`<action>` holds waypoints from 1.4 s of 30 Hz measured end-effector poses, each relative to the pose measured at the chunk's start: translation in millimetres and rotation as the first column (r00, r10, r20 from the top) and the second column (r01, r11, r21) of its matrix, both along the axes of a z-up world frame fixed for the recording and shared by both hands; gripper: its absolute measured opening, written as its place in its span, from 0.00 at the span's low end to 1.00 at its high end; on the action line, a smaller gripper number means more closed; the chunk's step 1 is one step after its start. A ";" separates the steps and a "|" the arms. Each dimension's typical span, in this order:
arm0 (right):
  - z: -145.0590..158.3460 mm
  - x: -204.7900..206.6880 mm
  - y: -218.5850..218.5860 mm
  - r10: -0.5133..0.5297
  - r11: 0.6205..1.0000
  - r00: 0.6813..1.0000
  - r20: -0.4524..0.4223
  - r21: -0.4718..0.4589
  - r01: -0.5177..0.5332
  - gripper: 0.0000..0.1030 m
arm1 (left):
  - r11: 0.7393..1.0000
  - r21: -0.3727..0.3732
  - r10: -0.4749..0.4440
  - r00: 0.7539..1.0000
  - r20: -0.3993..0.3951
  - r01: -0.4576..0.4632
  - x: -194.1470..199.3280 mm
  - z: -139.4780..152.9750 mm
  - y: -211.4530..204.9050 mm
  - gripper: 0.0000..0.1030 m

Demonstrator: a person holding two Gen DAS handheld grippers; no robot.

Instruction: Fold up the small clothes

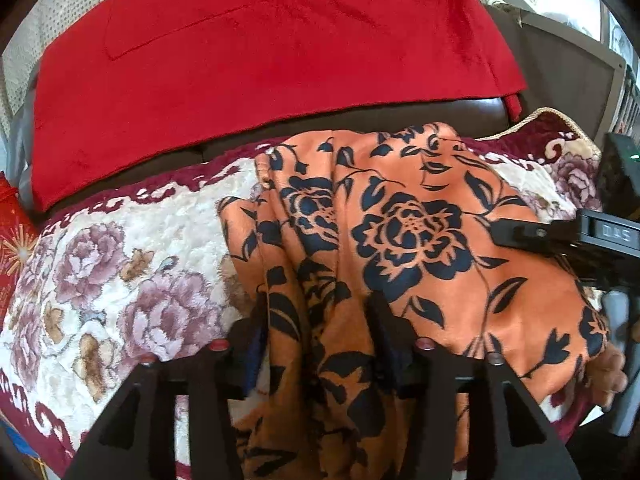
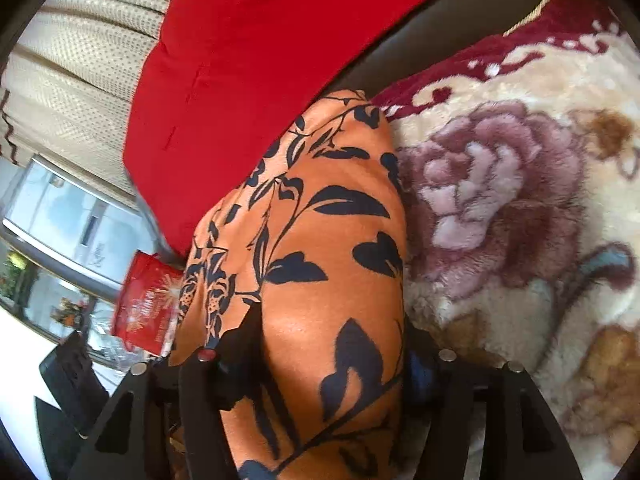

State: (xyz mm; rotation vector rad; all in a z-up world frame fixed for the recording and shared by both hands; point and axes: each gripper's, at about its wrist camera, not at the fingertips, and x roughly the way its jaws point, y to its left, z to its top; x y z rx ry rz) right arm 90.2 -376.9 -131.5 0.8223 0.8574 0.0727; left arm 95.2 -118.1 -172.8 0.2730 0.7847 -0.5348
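Note:
An orange garment with a black flower print [image 1: 404, 232] lies bunched on a cream and maroon floral blanket [image 1: 120, 280]. My left gripper [image 1: 320, 312] is shut on a fold of the orange garment, which drapes between and over its fingers. My right gripper [image 2: 332, 340] is shut on another part of the same garment [image 2: 320, 240], lifted off the blanket [image 2: 520, 220]. The right gripper's body also shows at the right edge of the left wrist view [image 1: 580, 236].
A red velvet cloth [image 1: 260, 48] covers the dark sofa back [image 1: 360, 116] behind the blanket. A beige dotted curtain [image 2: 72, 72] and a window [image 2: 60, 208] lie to the left, with a red package [image 2: 148, 304] below them.

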 end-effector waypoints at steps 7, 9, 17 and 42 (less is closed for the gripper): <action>35.5 -41.7 21.5 -0.060 0.977 0.997 0.056 -0.203 0.070 0.65 | 1.000 -0.002 0.021 1.000 0.002 -0.021 6.9 -3.5 8.7 0.69; 50.1 -53.9 33.2 -0.041 0.953 0.994 0.106 -0.293 0.071 0.63 | 1.000 0.005 0.017 1.000 0.014 -0.017 5.3 -3.4 7.8 0.69; 81.2 -72.2 77.9 0.021 0.861 0.981 0.192 -0.502 0.080 0.37 | 1.000 0.002 0.006 1.000 0.018 -0.006 5.3 -4.2 10.0 0.71; 40.8 -55.9 62.5 0.038 0.919 0.998 0.048 -0.394 -0.016 0.38 | 0.999 0.026 0.037 0.994 0.105 -0.040 14.1 -18.7 14.1 1.00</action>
